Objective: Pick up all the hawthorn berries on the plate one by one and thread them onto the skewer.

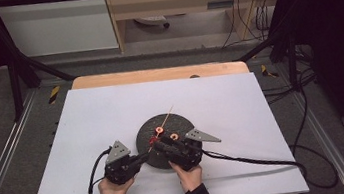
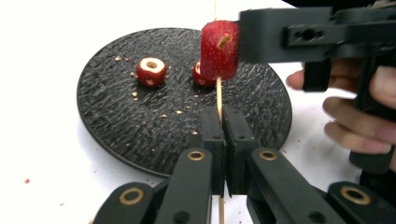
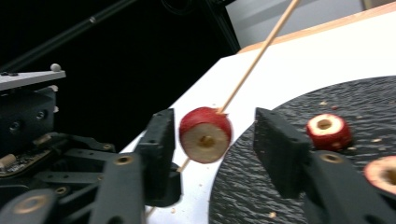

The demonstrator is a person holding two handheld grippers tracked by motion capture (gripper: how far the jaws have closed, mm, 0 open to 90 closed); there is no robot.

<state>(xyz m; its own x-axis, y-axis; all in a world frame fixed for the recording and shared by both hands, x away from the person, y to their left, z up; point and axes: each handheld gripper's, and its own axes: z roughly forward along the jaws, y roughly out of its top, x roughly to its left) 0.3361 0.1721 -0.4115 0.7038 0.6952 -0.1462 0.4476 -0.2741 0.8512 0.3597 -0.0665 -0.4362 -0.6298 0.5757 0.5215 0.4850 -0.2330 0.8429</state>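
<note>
My left gripper [image 2: 223, 116] is shut on a thin wooden skewer [image 2: 218, 95] that points away and upward over a round black plate [image 2: 116, 121]. A red cored fruit piece [image 2: 219, 49] is threaded on the skewer. My right gripper [image 3: 212, 135] stands open around that fruit piece [image 3: 205, 134], with a gap to the pad on its right and the other pad close beside it. Two more cored red pieces [image 2: 151, 71] [image 2: 201, 77] lie on the plate. In the high view both grippers [image 1: 142, 157] [image 1: 162, 142] meet at the plate's near edge.
The plate [image 1: 179, 121] rests on a white sheet [image 1: 102, 116] covering a wooden table. Crumbs are scattered on the plate. Cables trail from both grippers toward the near edge and to the right. A black frame surrounds the table.
</note>
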